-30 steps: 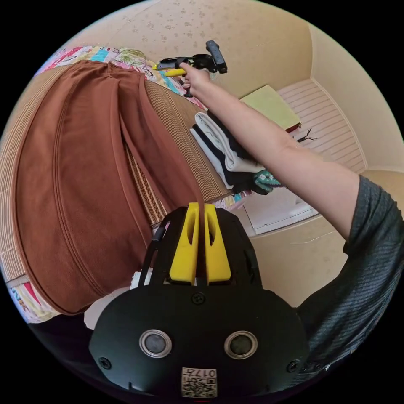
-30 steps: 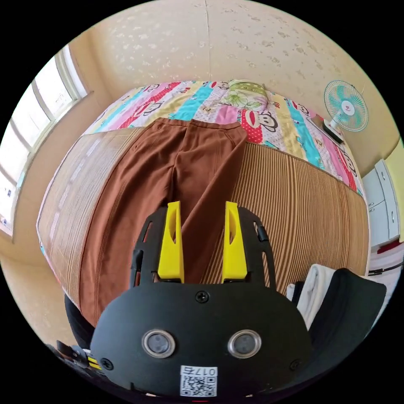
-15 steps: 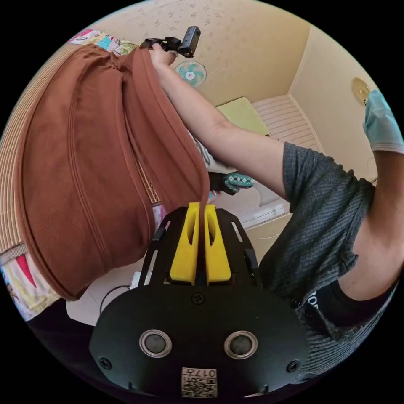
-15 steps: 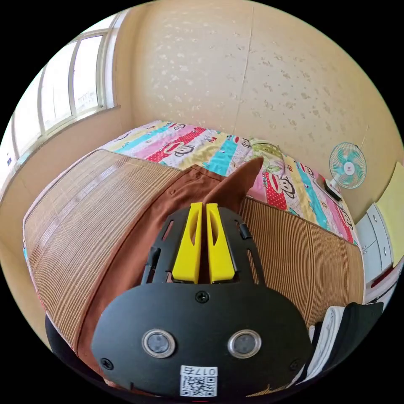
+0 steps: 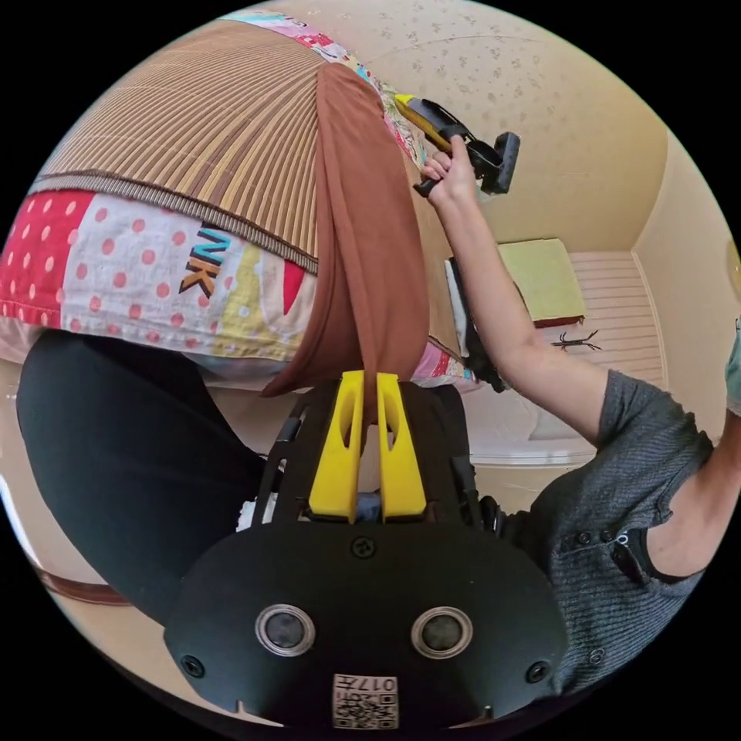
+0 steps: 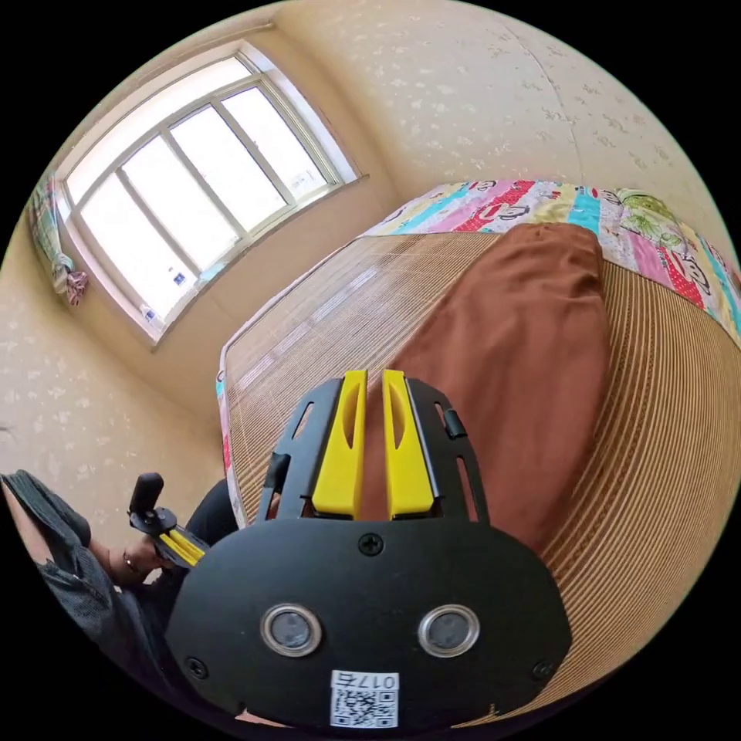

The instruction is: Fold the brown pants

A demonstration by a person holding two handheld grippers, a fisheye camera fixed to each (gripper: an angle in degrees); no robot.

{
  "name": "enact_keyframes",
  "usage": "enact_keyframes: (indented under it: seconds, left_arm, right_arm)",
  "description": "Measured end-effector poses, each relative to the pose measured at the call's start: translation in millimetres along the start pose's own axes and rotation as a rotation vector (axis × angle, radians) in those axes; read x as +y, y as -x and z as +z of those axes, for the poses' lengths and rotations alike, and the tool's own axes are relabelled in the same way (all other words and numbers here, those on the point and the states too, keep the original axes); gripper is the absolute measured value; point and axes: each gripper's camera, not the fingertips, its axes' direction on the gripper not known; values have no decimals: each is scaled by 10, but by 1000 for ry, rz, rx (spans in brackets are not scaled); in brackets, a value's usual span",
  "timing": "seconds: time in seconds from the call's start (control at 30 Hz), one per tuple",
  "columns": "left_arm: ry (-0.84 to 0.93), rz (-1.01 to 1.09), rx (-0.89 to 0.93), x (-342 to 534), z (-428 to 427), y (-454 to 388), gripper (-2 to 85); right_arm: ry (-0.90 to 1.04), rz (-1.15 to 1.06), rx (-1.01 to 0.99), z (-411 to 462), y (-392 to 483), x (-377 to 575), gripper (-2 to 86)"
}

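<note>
The brown pants (image 5: 363,231) lie lengthwise on the striped bamboo mat (image 5: 193,131), and one end hangs over the bed's edge. My left gripper (image 5: 367,380) is shut on that hanging end, below the mattress edge. A hand holds my right gripper (image 5: 413,112) at the far end of the pants. In the right gripper view the pants (image 6: 525,332) form one long brown strip on the mat (image 6: 664,432), and brown cloth sits pinched between the jaws of my right gripper (image 6: 374,378). My left gripper (image 6: 184,546) is low at the left, held in a hand.
A colourful quilt (image 5: 139,262) covers the bed under the mat. A stack of folded clothes (image 5: 463,309) sits near the mat's corner. The person's dark-clothed leg (image 5: 116,448) stands against the bed. A large window (image 6: 185,177) is in the wall beside the bed.
My right gripper shut on the waist and carried it across, so the pants went from spread flat to one narrow strip. My left gripper dropped below the bed edge with its end.
</note>
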Motion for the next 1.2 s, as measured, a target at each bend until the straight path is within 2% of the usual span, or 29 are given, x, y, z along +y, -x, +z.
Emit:
enact_keyframes:
  seconds: [0.07,0.2,0.3,0.47,0.53,0.6,0.73,0.83,0.9,1.07,1.2]
  left_arm:
    - [-2,39,-62,-56,22,-70,53]
    - [20,91,-143,-197,166,-211,71]
    - [45,103,-233,-295,334,-321,75]
    - [59,112,-378,-358,505,-471,51]
    - [66,125,-374,-383,502,-477,41]
    - [88,160,-347,-421,507,-430,32]
    - [106,149,-71,-466,249,-254,6]
    - [-1,220,106,-355,-100,-272,-1]
    - [-34,191,142,-301,-197,-180,-3]
    - [42,1,-92,-222,35,90,1]
    - [-43,-45,-203,-133,-79,71,12]
  right_arm:
    - [21,116,55,-311,-96,642,58]
    - [76,350,25,-662,-297,1861,98]
    - [10,378,-31,-737,-233,2323,97]
    - [126,359,-88,-508,-154,2581,77]
    - [143,322,-22,-553,-143,2629,52]
    - [125,305,-71,-679,-200,2633,33]
    - [-60,242,-221,-1123,-283,2740,18]
    - [-103,239,-327,-1192,-356,2835,13]
    - [-71,251,-342,-1086,-407,2889,12]
    - [119,283,-172,-751,-503,2973,15]
    - [181,159,-149,-888,-463,2919,24]
